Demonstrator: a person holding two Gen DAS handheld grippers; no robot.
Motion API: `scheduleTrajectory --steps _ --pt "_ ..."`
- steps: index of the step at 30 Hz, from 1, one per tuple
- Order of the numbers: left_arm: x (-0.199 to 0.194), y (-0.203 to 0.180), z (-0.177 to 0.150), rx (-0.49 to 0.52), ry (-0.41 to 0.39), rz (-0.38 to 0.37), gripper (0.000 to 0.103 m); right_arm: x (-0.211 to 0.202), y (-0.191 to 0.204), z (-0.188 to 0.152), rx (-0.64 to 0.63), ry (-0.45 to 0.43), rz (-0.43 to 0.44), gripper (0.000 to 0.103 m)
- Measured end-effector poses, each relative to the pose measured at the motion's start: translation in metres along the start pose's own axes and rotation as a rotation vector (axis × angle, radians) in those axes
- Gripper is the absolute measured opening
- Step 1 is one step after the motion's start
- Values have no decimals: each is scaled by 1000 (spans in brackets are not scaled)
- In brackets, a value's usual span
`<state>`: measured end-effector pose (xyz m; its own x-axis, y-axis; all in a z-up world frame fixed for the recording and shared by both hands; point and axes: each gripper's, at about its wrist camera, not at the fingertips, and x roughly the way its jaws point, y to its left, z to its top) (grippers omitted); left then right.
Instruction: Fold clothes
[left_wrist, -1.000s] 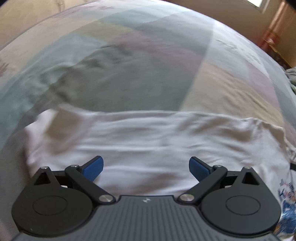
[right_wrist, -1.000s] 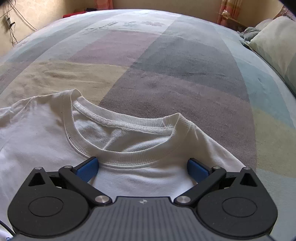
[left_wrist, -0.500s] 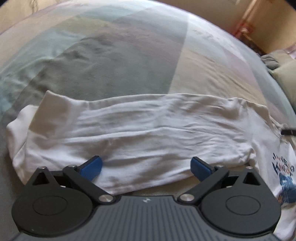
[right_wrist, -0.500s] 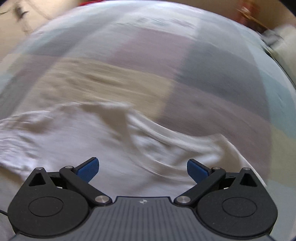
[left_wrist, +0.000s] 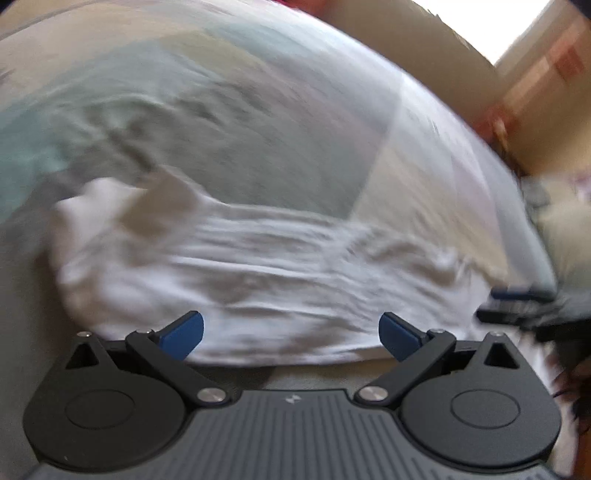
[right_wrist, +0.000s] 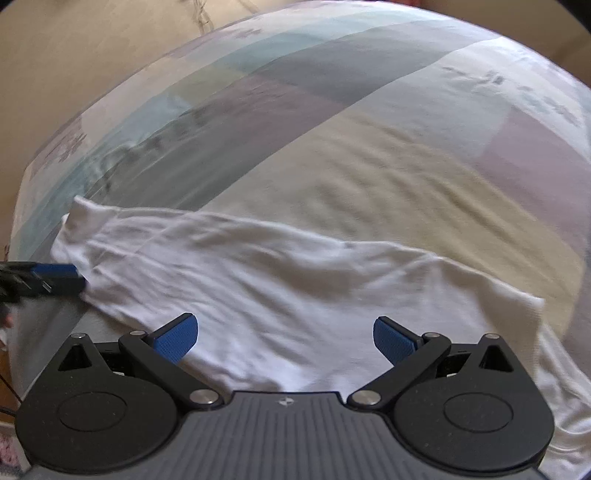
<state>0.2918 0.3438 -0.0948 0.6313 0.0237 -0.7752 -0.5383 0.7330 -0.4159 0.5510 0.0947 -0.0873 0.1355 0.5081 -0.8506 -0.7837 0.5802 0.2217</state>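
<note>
A white T-shirt (right_wrist: 280, 280) lies on the bed as a long folded band running left to right; the left wrist view shows the T-shirt (left_wrist: 258, 266) blurred by motion. My right gripper (right_wrist: 285, 334) hovers over its near edge, open, nothing between the blue pads. My left gripper (left_wrist: 291, 334) is open too, above the shirt's near edge, empty. The left gripper (right_wrist: 55, 277) also shows at the left margin of the right wrist view, by the shirt's left end. The right gripper (left_wrist: 517, 302) appears at the right margin of the left wrist view.
The shirt rests on a patchwork bedspread (right_wrist: 369, 147) of grey, beige, mauve and pale blue blocks. A pillow (left_wrist: 565, 236) lies at the right edge. The floor (right_wrist: 74, 55) shows beyond the bed's far left side.
Both grippers have swung round, staying open. The right view has left the collar and faces the folded band; the left view is motion-blurred. The shirt lies much as half a second ago.
</note>
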Motion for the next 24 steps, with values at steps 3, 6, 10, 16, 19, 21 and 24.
scheduleTrajectory --steps 3,6,10,16,19,21,24 --pt "-31 32 -5 -144 -88 33 100 8 5 -2 10 24 22 103" --pt "-24 54 -3 -242 -110 -27 101 15 13 -1 6 35 27 103" --pt "-15 84 0 -371 -138 -109 101 21 28 4 -32 27 41 103" --pt "-1 129 3 -565 -181 -231 101 29 46 13 -84 26 72 103" --pt "4 144 4 -628 -199 -268 101 30 48 17 -53 7 73 103" --pt "6 147 3 -633 -208 -266 101 30 48 19 -29 -4 78 103" --pt "8 151 2 -641 -222 -262 92 31 50 22 -22 -6 74 103"
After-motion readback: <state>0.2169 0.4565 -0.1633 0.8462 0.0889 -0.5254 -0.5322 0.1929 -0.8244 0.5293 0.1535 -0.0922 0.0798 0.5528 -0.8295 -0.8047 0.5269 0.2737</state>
